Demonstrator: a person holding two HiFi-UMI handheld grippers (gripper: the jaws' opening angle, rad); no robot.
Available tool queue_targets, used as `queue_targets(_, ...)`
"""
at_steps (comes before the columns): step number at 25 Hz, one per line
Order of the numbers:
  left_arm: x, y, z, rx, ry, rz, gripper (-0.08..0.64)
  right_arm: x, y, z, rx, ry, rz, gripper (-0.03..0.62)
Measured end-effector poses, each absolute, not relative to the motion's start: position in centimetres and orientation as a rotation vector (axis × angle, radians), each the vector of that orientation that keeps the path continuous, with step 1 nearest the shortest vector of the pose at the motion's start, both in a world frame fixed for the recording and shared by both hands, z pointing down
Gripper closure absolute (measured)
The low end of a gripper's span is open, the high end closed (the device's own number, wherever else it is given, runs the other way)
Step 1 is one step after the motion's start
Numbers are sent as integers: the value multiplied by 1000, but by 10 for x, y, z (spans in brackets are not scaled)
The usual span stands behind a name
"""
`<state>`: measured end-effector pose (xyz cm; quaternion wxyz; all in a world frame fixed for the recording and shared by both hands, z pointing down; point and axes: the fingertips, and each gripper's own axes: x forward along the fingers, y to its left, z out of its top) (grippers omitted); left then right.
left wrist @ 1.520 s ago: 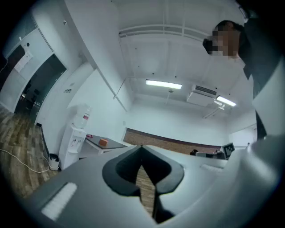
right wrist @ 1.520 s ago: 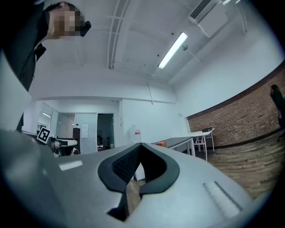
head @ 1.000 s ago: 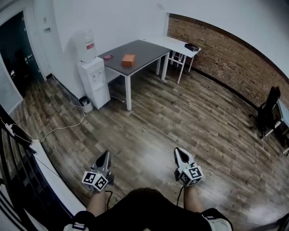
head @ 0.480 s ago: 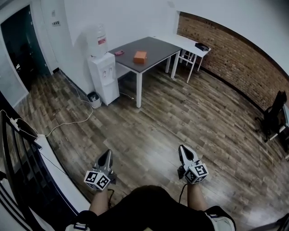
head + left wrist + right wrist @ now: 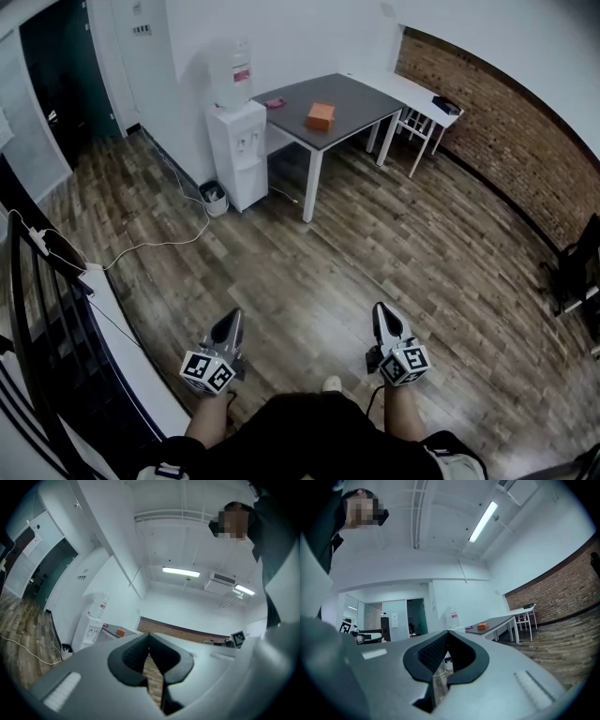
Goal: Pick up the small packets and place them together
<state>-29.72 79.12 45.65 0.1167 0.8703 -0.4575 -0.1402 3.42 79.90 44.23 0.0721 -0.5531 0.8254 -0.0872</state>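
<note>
Probably an office: grey desk (image 5: 361, 94), water dispenser (image 5: 239, 141), brick wall (image 5: 511, 141).

We hold the left gripper (image 5: 231, 328) and right gripper (image 5: 384, 319) low in front of us, side by side and apart, pointing forward, each with jaws closed together on nothing.

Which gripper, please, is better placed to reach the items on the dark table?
Right, marginally: left gripper and right gripper are shut, empty and far off; the dark table lies slightly rightward.
</note>
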Motion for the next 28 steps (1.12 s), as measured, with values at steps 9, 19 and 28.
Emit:
queue_targets(9, -297, 753, 470, 2485, -1415, -387, 561, 55, 749, 443, -1634, 2476, -236, 591)
queue_targets(19, -260, 680, 453, 2465, -1500, -395, 561, 90, 652, 423, -1473, 2503, -203, 591)
queue_targets(28, -192, 620, 430, 2519, -1437, -426, 561, 129, 620, 434, -1483, 2469, -215, 591)
